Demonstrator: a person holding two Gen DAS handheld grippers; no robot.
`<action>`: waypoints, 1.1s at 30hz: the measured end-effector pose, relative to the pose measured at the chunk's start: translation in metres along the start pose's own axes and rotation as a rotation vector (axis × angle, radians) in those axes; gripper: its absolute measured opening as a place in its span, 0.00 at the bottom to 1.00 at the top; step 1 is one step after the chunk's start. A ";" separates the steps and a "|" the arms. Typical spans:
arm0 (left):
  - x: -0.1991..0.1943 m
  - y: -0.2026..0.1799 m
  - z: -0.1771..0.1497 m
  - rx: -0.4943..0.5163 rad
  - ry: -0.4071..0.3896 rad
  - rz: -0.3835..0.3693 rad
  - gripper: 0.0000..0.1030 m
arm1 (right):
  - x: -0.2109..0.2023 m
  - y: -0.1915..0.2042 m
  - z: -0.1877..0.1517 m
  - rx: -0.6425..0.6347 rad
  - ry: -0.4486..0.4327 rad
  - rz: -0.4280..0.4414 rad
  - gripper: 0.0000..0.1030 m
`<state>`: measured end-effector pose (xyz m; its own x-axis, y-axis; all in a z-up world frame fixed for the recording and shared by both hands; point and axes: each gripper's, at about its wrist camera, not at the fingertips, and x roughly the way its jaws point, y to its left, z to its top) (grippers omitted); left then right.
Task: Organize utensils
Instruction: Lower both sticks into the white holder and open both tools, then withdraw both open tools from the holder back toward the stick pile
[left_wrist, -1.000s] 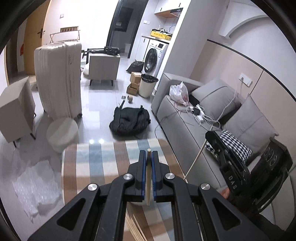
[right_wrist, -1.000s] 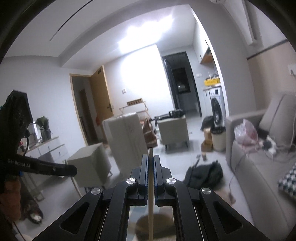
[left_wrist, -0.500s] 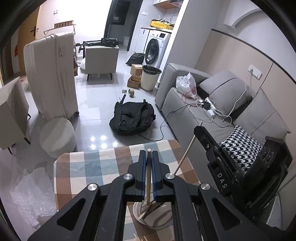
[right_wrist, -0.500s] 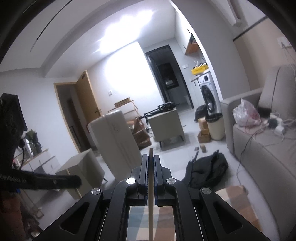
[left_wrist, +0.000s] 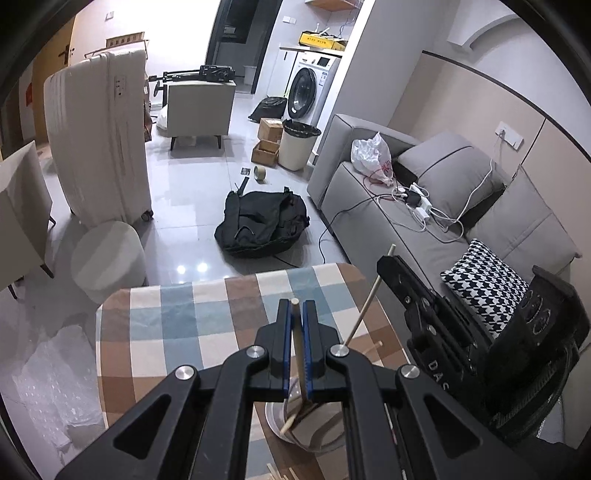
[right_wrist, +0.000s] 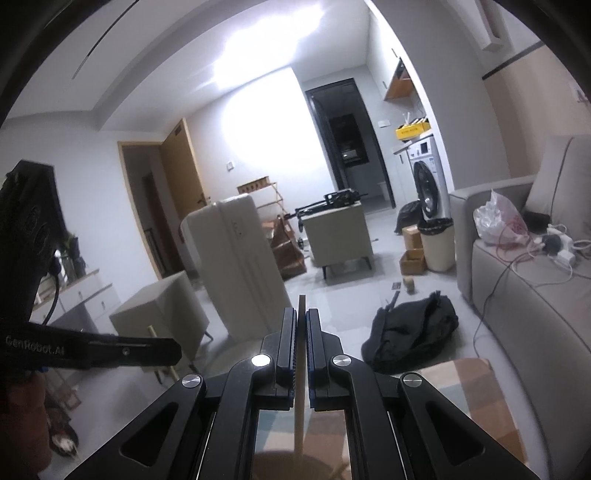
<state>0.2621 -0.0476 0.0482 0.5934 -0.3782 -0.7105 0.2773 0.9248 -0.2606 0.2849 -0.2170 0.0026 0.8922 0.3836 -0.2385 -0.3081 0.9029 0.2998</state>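
- "GenRobot.AI", white lettering along the black side of the left gripper, seen at the left edge of the right wrist view.
- "DAS", white letters on the black body of the right gripper, at the right of the left wrist view; the word runs on out of sight behind a nearer part.
- Red print on the white plastic bag on the sofa: too small to read.
- Markings on the yellow box above the far washing machine: not legible.
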 end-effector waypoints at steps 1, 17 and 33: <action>0.000 -0.001 -0.002 0.005 0.012 -0.003 0.01 | -0.002 0.001 -0.002 -0.011 0.006 -0.002 0.04; -0.006 -0.003 -0.025 -0.049 0.099 -0.025 0.35 | -0.041 0.008 -0.015 -0.006 0.196 0.088 0.20; -0.079 -0.030 -0.065 -0.041 -0.071 0.147 0.76 | -0.156 0.018 0.006 0.025 0.130 0.009 0.82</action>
<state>0.1577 -0.0428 0.0694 0.6774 -0.2395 -0.6956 0.1535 0.9707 -0.1847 0.1421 -0.2619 0.0504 0.8385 0.4153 -0.3528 -0.3066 0.8947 0.3247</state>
